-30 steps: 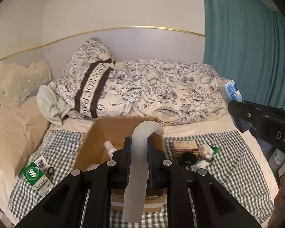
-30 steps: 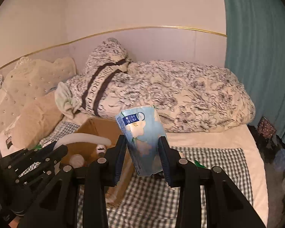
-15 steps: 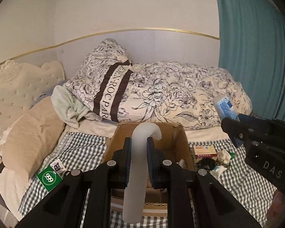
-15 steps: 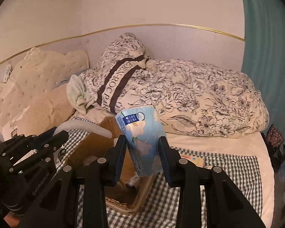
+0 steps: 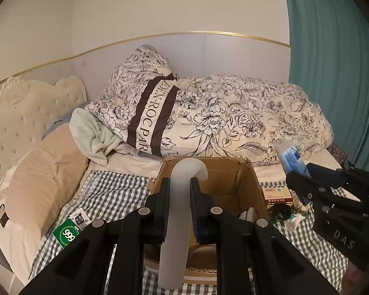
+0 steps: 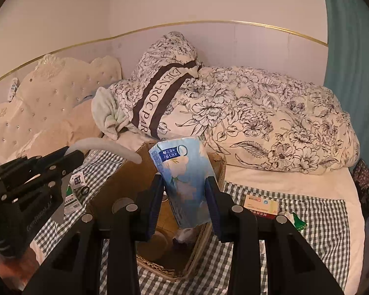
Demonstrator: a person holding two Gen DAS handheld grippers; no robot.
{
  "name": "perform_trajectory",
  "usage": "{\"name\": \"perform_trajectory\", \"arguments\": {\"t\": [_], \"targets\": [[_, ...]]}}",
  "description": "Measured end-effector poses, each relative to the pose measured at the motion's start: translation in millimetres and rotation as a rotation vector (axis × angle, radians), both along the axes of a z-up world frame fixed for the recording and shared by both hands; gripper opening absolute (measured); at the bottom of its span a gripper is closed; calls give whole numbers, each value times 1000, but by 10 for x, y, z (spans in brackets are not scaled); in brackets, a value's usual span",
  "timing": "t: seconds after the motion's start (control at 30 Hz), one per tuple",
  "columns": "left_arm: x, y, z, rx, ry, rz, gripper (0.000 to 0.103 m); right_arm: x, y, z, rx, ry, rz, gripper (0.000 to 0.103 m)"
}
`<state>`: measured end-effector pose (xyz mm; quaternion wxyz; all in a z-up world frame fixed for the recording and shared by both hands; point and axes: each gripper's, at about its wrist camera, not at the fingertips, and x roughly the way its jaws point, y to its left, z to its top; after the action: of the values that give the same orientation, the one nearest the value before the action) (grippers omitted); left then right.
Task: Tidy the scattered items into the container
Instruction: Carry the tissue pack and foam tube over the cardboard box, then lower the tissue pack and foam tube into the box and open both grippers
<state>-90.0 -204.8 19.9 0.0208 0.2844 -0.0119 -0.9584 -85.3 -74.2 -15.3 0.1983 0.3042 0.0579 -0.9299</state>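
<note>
An open cardboard box (image 5: pixel 246 184) stands on the checked bedspread; it also shows in the right wrist view (image 6: pixel 115 186). My left gripper (image 5: pixel 180 196) is shut on a white curved tube (image 5: pixel 177 221), held above the box's near side. In the right wrist view the tube (image 6: pixel 105 148) hangs over the box's left edge. My right gripper (image 6: pixel 184 196) is shut on a blue tissue pack (image 6: pixel 184 182), held over the box opening. In the left wrist view the pack (image 5: pixel 291 158) is to the right of the box.
A green 999 packet (image 5: pixel 66 233) lies left of the box. A yellow-red medicine box (image 6: pixel 259 206), a black round item (image 5: pixel 280 210) and green-white wrappers (image 6: pixel 295 220) lie right of it. Floral pillows (image 5: pixel 209 118) and a duvet are behind. A teal curtain (image 5: pixel 337 61) hangs right.
Both grippers have moved left toward the box with their items; the tissue pack now hangs over the box opening and the tube sits over the box's near-left side.
</note>
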Motion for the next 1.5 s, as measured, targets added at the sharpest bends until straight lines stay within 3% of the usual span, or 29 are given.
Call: {"name": "perform_trajectory", "arguments": {"t": [0.8,1.23,1.33,1.37,1.43,1.5], "targets": [[-772,-100,-1057,10,-305,2,15,-445,-406,-990,95,-223,179,36],[-887,-110,-1356,0,-382,14,20,-536,-470,-1267,126,-299,221,37],[-888,-110,-1333,1,-383,18,31,-532,-459,-1214,114,-279,220,36],[-881,-113,-1310,4,-377,20,45,-528,-455,-1194,111,-272,217,37],[-854,-120,-1242,11,-353,24,62,-513,-436,-1149,107,-255,207,37],[-822,-109,-1165,9,-335,25,63,-495,-406,-1092,102,-234,192,37]]}}
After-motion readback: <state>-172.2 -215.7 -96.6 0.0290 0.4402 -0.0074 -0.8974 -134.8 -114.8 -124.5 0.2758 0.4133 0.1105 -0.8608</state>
